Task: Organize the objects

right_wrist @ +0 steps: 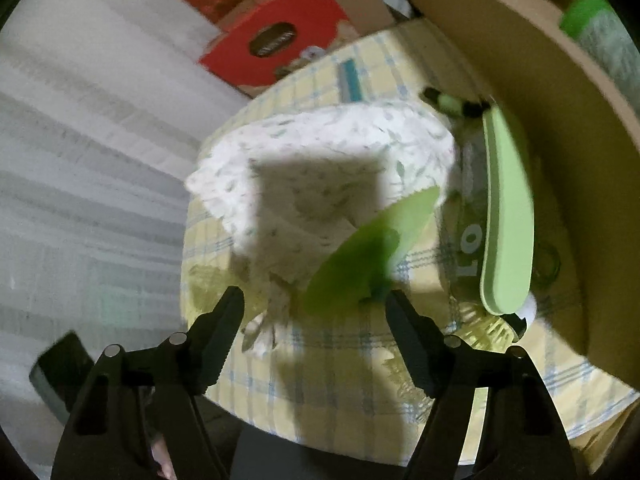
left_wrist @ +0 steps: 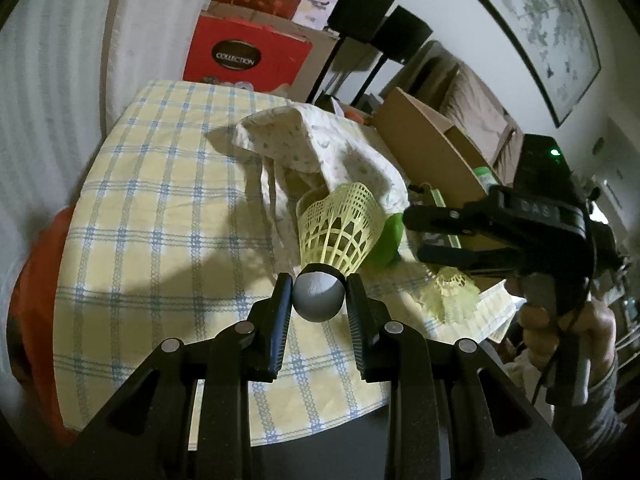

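My left gripper [left_wrist: 319, 296] clamps the shuttlecock [left_wrist: 334, 240] by its cork, right gripper [right_wrist: 316, 316] gapes empty; I should lift the bag [left_wrist: 320, 148] mouth ahead.

Dim indoor light, hard shadows, fisheye edge warping, right view motion-blurred

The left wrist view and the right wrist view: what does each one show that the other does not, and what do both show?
Only the left wrist view shows the left claw shut on the grey cork of a yellow shuttlecock, the framed picture on the wall, and the right claw from outside, held by a hand.

Only the right wrist view shows the pale green paddle and the right claw from behind, its jaws apart with nothing gripped.

Both show the checked tablecloth, the white drawstring bag, the red box and the cardboard box.
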The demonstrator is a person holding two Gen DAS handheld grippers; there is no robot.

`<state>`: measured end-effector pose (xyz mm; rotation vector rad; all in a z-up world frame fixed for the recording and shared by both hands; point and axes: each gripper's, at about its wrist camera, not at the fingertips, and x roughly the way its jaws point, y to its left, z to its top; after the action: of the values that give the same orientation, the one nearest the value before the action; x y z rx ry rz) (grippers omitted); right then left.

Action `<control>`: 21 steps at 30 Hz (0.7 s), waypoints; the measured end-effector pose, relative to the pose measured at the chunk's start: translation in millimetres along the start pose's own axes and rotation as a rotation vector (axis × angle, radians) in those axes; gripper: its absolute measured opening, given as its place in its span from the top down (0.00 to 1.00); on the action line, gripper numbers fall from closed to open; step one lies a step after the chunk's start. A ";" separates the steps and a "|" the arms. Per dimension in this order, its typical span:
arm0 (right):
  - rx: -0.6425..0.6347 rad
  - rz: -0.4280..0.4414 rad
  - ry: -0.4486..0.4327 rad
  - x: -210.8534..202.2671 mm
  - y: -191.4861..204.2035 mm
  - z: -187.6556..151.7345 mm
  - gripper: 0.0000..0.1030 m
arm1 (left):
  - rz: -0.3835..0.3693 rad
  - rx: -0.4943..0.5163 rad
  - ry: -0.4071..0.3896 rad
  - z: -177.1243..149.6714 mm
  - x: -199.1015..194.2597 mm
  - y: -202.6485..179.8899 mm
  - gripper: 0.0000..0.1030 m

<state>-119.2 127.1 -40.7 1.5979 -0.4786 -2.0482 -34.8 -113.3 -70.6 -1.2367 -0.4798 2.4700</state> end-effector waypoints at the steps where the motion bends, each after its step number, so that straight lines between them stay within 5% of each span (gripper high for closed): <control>1: 0.014 -0.012 -0.004 1.6 -1.3 0.3 0.27 | 0.007 0.007 0.000 -0.5 1.1 -0.9 0.76; 11: 0.015 -0.079 -0.068 10.0 5.9 2.5 0.28 | 0.005 -0.001 0.010 -3.6 7.3 -1.3 0.76; 21: -0.136 -0.192 -0.118 22.1 17.8 -0.1 0.53 | 0.031 0.034 0.050 -9.0 16.0 -9.4 0.76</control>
<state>-120.4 99.9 -48.5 1.4985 -0.2268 -2.2745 -35.2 -96.6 -82.8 -1.2986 -0.4068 2.4559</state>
